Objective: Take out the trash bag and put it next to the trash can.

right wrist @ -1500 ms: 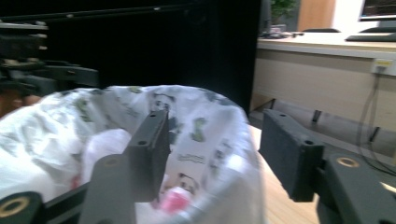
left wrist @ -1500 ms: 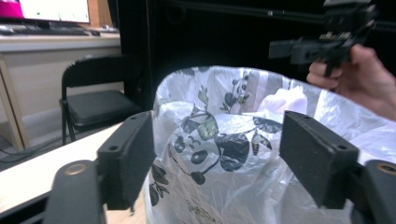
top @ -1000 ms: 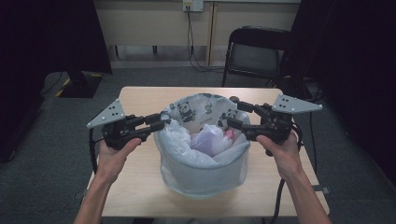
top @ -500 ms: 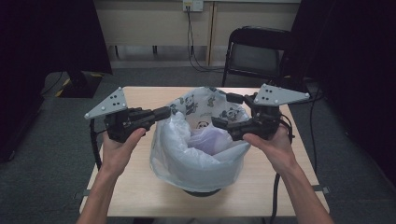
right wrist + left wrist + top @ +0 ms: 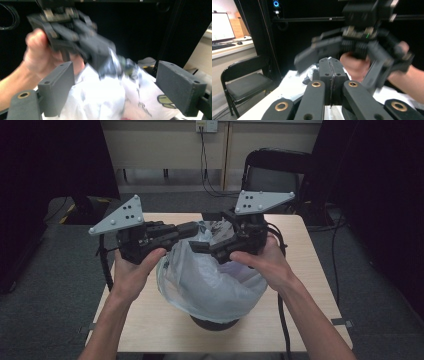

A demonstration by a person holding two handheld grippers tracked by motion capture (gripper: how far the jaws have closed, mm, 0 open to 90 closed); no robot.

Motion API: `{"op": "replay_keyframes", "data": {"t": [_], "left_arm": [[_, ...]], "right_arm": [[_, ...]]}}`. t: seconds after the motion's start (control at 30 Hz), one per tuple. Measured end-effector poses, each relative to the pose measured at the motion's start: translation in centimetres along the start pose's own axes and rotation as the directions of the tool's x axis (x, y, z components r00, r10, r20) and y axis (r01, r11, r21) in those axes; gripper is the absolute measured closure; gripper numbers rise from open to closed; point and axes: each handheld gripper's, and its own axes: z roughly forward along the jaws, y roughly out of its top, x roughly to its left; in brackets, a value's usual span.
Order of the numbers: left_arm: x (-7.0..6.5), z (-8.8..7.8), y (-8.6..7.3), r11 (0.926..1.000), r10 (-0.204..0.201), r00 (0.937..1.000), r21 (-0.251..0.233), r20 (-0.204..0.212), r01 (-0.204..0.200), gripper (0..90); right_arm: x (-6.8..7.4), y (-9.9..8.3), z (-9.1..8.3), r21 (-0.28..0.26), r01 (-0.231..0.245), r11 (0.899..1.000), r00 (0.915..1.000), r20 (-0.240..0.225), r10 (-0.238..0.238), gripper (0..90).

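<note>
With your left gripper (image 5: 192, 229) clenched on the bag (image 5: 212, 280) rim and your right gripper (image 5: 200, 247) released beside it, the bag stands lifted clear of its bin (image 5: 215, 324) near the desk's (image 5: 310, 285) front edge; tying likely remains.

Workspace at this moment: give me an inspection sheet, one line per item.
Surface: light wooden table, bare around the bag.
Job's things: white plastic bag bulging, with a dark bin base showing under it.
Clutter: nothing seen.
Grippers: left tool jaws shut together on the bag's edge; right tool jaws wide apart over the bag.
Cables: black cable hangs from the left tool, another from the right.
Surroundings: black folding chair, wall socket, dark curtains.
</note>
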Motion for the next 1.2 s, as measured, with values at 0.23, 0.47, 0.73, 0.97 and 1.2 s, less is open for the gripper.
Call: {"op": "replay_keyframes", "data": {"t": [0.23, 0.47, 0.73, 0.97, 1.2], "left_arm": [[0.6, -1.7, 0.1, 0.9993, -0.009, 1.0000, -0.037, -0.003, 0.009, 90.0], [1.3, -2.5, -1.1, 0.9980, -0.028, 0.9996, -0.056, 0.005, 0.029, 89.2], [0.8, -0.2, -2.3, 0.9994, -0.007, 0.9996, 0.034, 0.029, 0.006, 31.5], [0.0, 1.9, -2.5, 0.9972, 0.015, 0.9984, 0.072, 0.054, -0.019, 76.2], [0.5, 0.2, -2.3, 0.9998, 0.011, 0.9997, 0.018, 0.023, -0.012, 86.1]], "right_arm": [[-1.6, -1.0, 0.8, 0.053, -0.020, 0.998, 0.9998, 0.007, 0.020, 19.4], [-2.2, -1.2, 0.8, 0.101, -0.007, 0.995, 0.9991, -0.040, 0.011, 70.9], [-1.3, 0.6, 0.1, 0.034, -0.012, 0.999, 0.9994, -0.033, 0.014, 87.0], [0.1, 2.3, -0.8, 0.001, 0.020, 1.000, 0.9951, -0.096, -0.020, 85.4], [-0.8, 1.4, -3.1, 0.023, -0.032, 0.999, 0.9993, 0.018, 0.031, 22.0]]}}
